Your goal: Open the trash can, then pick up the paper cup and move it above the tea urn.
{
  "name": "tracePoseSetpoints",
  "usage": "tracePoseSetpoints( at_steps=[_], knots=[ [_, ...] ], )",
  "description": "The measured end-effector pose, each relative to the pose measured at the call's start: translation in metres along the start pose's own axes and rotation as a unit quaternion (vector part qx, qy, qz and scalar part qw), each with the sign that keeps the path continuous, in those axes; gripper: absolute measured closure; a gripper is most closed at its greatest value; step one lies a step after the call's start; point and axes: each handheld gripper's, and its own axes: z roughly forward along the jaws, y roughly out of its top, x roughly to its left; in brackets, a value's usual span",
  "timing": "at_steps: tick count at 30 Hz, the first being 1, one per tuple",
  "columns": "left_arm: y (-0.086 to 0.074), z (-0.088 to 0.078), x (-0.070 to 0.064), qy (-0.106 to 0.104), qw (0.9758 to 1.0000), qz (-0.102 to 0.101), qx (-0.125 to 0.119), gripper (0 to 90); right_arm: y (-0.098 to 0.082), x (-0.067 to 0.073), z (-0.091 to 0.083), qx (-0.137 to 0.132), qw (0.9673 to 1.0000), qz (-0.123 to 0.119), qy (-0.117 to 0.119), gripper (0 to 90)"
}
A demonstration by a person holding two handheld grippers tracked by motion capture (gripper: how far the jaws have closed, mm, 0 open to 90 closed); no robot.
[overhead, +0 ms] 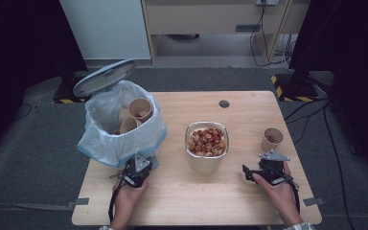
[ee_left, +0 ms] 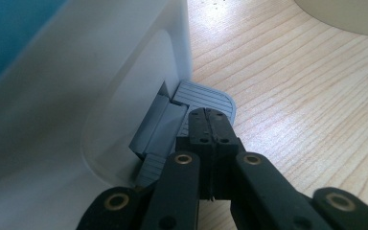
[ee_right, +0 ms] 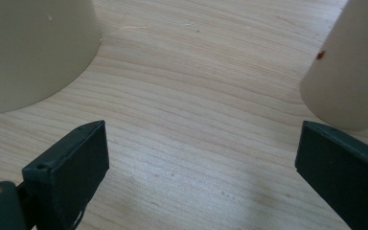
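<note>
We see a wooden table with a pedal bin standing at its left edge, lid up, lined with a pale bag and holding several paper cups. Near the middle of the tabletop sits a bowl full of reddish and tan scraps. A lone cup stands toward the right edge.

Our left gripper is by the front of the bin, toward the table's near edge. In the left gripper view its jaws are pressed together with nothing between them, and their tips rest over the bin's grey pedal.

Our right gripper lies near the right front corner, just in front of the cup. In the right gripper view its jaws stand wide apart and empty, low over bare wood, with the bowl at one side and the cup at the other.
</note>
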Motion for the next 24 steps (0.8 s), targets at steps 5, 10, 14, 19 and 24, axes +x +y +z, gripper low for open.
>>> tracePoseSetpoints(
  at_steps=[5,10,14,19,24],
  knots=[
    [0.000,0.000,0.000,0.000,1.0000,0.000,0.000,89.6,0.001,-0.005,-0.010,-0.017,0.9997,0.012,-0.013,4.3],
    [0.000,0.000,0.000,0.000,1.0000,0.000,0.000,89.6,-0.001,-0.013,-0.017,-0.023,0.9990,0.024,-0.031,4.1],
    [0.000,0.000,0.000,-0.001,1.0000,-0.001,0.000,89.5,-0.002,-0.018,-0.021,-0.028,0.9982,0.031,-0.042,4.1],
    [0.000,0.000,0.001,-0.002,1.0000,-0.002,0.000,89.6,-0.003,-0.022,-0.024,-0.028,0.9976,0.042,-0.048,4.1],
    [0.000,0.000,0.001,-0.004,1.0000,-0.003,-0.001,89.6,-0.003,-0.027,-0.024,-0.029,0.9967,0.052,-0.056,4.2]
  ],
)
